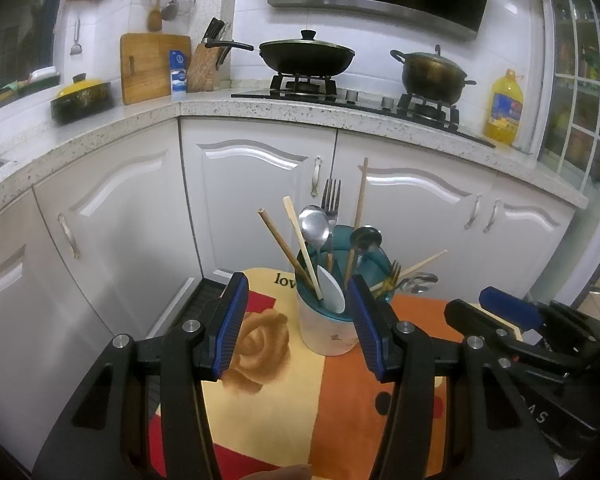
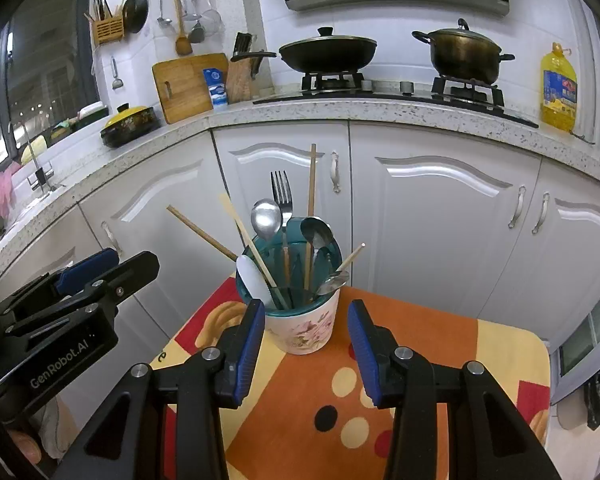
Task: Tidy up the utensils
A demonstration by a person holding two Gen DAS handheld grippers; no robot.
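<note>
You had both grippers hovering short of the utensil holder (image 2: 302,320), a flowered white cup with a teal insert, which stood on the table (image 2: 440,340) under its patterned orange, yellow and red cloth. Your left gripper (image 1: 296,324) had its jaws open with nothing between the pads; the holder showed in the gap beyond them, untouched. Your right gripper (image 2: 306,346) was likewise open and empty, its jaws framing the holder from just in front without contact.

The utensils were all in the holder already: a fork (image 2: 282,196) and a steel spoon (image 2: 266,218) upright toward the back, a darker spoon (image 2: 316,232) beside them, a white plastic spoon (image 2: 252,280) leaning at the near rim, a small spoon (image 2: 332,282) tipped over the right edge, and several chopsticks (image 2: 204,234) splayed out at odd angles, one tall chopstick (image 2: 312,184) near vertical.

I judged you were between picks, deciding what to sort. The teal insert seemed divided, though I could not tell which compartment held what. The next move would call for one gripper to steady the cup while the other closed on a single handle well above the rim; the crossed chopsticks looked likely to drag a neighbour out with them, so a slow, straight lift seemed wise
</note>
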